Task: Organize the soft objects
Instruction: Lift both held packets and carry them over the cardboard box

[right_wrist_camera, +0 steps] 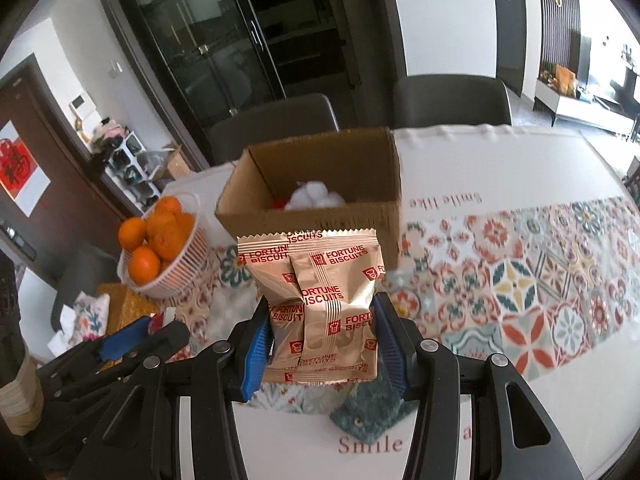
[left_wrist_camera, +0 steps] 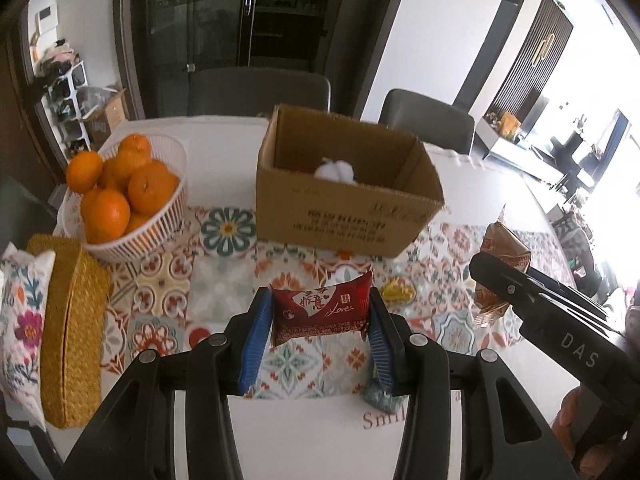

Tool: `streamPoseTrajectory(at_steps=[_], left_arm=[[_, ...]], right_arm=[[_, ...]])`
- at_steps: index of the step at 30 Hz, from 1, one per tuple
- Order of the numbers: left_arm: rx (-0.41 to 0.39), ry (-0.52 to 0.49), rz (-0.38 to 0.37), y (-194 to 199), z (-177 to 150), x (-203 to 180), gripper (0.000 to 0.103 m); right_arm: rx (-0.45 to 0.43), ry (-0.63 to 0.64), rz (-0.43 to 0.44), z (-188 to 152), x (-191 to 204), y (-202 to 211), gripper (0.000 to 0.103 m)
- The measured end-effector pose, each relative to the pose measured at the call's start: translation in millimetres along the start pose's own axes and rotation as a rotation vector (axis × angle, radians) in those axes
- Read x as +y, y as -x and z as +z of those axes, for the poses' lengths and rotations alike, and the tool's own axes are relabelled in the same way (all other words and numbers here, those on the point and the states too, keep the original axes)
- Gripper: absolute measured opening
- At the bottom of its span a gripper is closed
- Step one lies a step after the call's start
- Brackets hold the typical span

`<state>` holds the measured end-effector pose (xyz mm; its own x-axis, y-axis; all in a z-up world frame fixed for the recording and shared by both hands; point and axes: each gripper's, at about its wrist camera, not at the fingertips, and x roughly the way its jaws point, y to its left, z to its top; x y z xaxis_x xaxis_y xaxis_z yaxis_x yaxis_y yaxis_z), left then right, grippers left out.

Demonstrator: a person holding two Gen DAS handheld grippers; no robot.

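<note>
My left gripper [left_wrist_camera: 320, 320] is shut on a red snack packet [left_wrist_camera: 320, 310] and holds it above the patterned cloth, in front of the open cardboard box [left_wrist_camera: 344, 224]. My right gripper [right_wrist_camera: 320, 344] is shut on a gold Fortune Biscuits packet [right_wrist_camera: 320, 304], held up before the same box [right_wrist_camera: 320, 220]; that packet also shows at the right of the left wrist view [left_wrist_camera: 500, 256]. White fluffy stuff [right_wrist_camera: 316, 196] and something red lie inside the box. A small yellow item [left_wrist_camera: 398, 293] lies on the cloth.
A white basket of oranges [left_wrist_camera: 120, 196] stands left of the box. A woven yellow box [left_wrist_camera: 70, 328] and a floral cloth [left_wrist_camera: 20, 320] lie at the left edge. A teal fuzzy piece [right_wrist_camera: 372, 408] lies near the front. Two chairs [right_wrist_camera: 452, 100] stand behind the table.
</note>
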<state>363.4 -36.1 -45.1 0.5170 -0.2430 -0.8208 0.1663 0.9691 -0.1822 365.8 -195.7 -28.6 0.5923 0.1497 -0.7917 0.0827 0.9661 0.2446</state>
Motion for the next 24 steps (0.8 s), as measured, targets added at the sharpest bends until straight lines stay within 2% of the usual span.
streamPoseTrajectory(at_steps=[14,24], left_arm=[[-0.073,-0.025,0.003,1.8,56.0,-5.3,0.045],[-0.102,-0.063,0.006,-9.0,103.2,-9.2,0.045]], right_arm=[[-0.060,-0.007,0.030,55.6,-0.1,-6.7,0.050],[-0.040,-0.013,0.051,95.7,-5.4,-33.1,0.050]])
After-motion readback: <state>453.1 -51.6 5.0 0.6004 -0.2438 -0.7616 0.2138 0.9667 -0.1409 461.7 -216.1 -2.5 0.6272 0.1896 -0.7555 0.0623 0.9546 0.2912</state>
